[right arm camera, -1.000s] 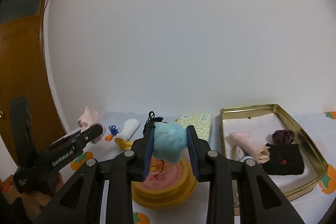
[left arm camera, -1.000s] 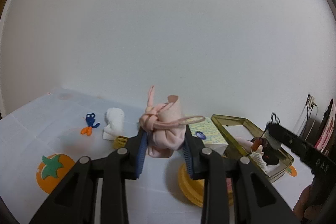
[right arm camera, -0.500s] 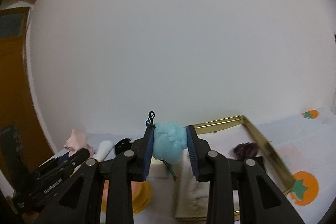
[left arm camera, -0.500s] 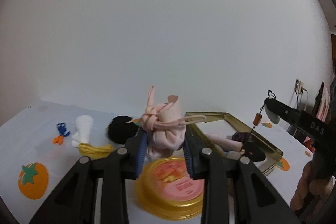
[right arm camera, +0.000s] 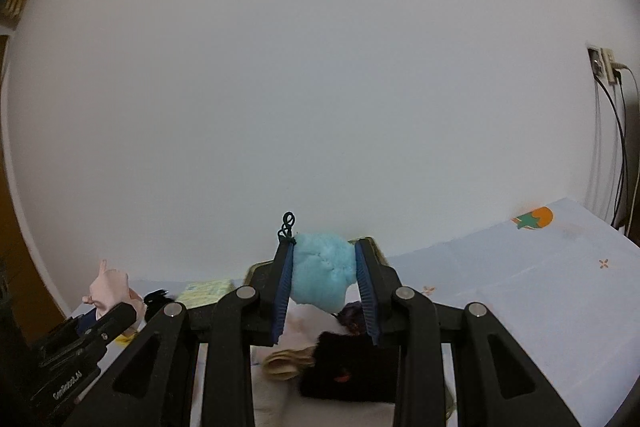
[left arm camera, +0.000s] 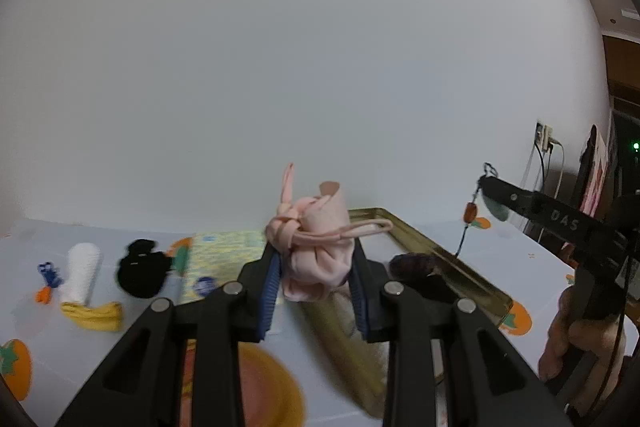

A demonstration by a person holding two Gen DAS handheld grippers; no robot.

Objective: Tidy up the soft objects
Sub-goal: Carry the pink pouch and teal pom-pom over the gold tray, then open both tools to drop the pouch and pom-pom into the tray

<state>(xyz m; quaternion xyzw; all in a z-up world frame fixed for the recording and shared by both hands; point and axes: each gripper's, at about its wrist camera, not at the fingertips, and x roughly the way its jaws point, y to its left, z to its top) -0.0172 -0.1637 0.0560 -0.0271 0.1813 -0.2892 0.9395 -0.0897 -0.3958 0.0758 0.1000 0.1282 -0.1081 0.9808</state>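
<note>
the gold tin tray (left arm camera: pixel 448 259) is the landmark. the left gripper (left arm camera: pixel 316 267) pinches a pink knotted cloth bundle (left arm camera: pixel 320 247) between its blue pads, held in the air above the near left edge of the tray. the right gripper (right arm camera: pixel 326 279) is clamped on a fluffy light blue pompom (right arm camera: pixel 322 277) with a dark cord loop at its top, held over the tray. inside the tray, seen from the right wrist view, lie a black cloth (right arm camera: pixel 348 371), a dark purple fuzzy piece (right arm camera: pixel 352 311) behind it, and a rolled beige-pink cloth (right arm camera: pixel 288 363) to its left, all on a white lining. left of the tray on the table (left arm camera: pixel 36 347) sit a yellow patterned packet (left arm camera: pixel 224 255), a black soft item (left arm camera: pixel 142 273), a white roll (left arm camera: pixel 82 271) touching a yellow cloth (left arm camera: pixel 94 315), and a small blue-orange toy (left arm camera: pixel 48 281). a yellow round lid (left arm camera: pixel 264 387), blurred, lies near the tray's front left corner.
</note>
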